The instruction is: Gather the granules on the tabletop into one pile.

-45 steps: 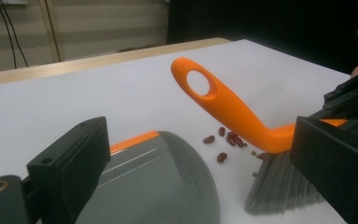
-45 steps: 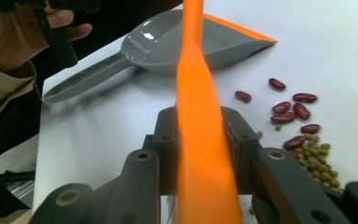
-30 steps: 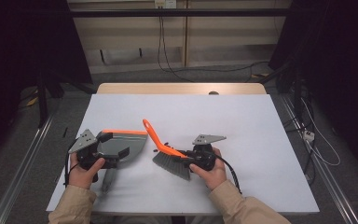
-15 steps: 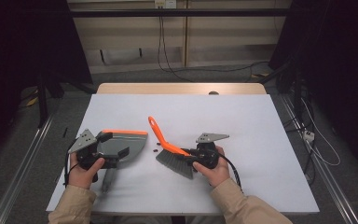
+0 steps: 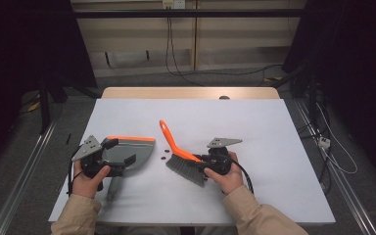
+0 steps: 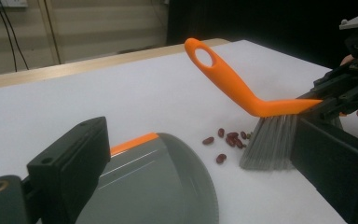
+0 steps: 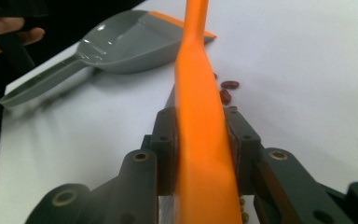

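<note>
The white surface (image 5: 274, 147) carries everything. On its left sits the grey dustpan (image 5: 127, 154) with an orange lip, open side toward the middle; my left gripper (image 5: 120, 159) reaches over its bowl, jaws apart and not clamped on it as far as I can tell. My right gripper (image 7: 200, 140) has its jaws closed tight on the orange-handled brush (image 5: 183, 156), bristles down on the surface. A few red beans (image 6: 228, 140) lie between brush and dustpan.
</note>
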Demonstrator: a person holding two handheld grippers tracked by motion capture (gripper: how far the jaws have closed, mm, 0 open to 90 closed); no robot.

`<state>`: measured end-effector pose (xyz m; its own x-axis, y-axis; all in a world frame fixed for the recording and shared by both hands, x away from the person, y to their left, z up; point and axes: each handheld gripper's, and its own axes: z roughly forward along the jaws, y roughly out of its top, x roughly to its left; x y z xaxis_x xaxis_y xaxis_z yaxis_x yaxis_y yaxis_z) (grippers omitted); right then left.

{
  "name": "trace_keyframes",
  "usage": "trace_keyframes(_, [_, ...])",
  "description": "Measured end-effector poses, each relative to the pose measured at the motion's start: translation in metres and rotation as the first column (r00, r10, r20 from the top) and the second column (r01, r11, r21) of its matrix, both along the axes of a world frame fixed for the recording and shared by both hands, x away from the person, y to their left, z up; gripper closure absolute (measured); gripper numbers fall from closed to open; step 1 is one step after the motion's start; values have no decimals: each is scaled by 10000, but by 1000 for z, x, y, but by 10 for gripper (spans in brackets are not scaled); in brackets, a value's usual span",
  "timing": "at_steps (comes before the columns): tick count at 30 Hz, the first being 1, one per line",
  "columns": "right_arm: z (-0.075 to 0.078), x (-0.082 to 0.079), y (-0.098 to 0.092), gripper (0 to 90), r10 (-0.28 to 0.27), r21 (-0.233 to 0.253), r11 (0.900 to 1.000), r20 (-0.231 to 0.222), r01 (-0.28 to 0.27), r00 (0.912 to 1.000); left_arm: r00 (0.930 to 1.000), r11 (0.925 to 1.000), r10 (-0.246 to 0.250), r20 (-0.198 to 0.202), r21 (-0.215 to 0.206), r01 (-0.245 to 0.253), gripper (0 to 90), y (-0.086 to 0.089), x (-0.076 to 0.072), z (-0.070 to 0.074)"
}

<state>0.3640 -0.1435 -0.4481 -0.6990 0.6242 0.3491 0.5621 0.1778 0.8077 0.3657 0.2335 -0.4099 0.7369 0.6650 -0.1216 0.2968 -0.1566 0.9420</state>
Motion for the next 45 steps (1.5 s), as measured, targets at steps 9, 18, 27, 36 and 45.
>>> trace_keyframes(9, [4, 6, 3, 693, 208, -369, 9991, -251, -217, 9995, 10000, 10000, -29, -20, 29, 30, 51, -1, 0, 0])
trace_keyframes(18, [6, 12, 2, 695, 165, -599, 9980, -275, -181, 9995, 10000, 10000, -12, -51, 27, 12, 51, -1, 1, -1])
trace_keyframes(27, [8, 13, -2, 706, 247, 135, 9996, -299, -243, 9992, 10000, 10000, -32, -94, 49, 33, 51, -2, 1, -2])
trace_keyframes(36, [19, 15, 0, 709, 580, 738, 9956, -72, -573, 9983, 9999, 10000, -12, -112, 43, 13, 51, -1, 2, -2])
trace_keyframes(45, [29, 49, -5, 710, 342, 307, 9988, 1046, -376, 9939, 9999, 10000, -1, -137, 7, 1, 51, 0, 3, -2])
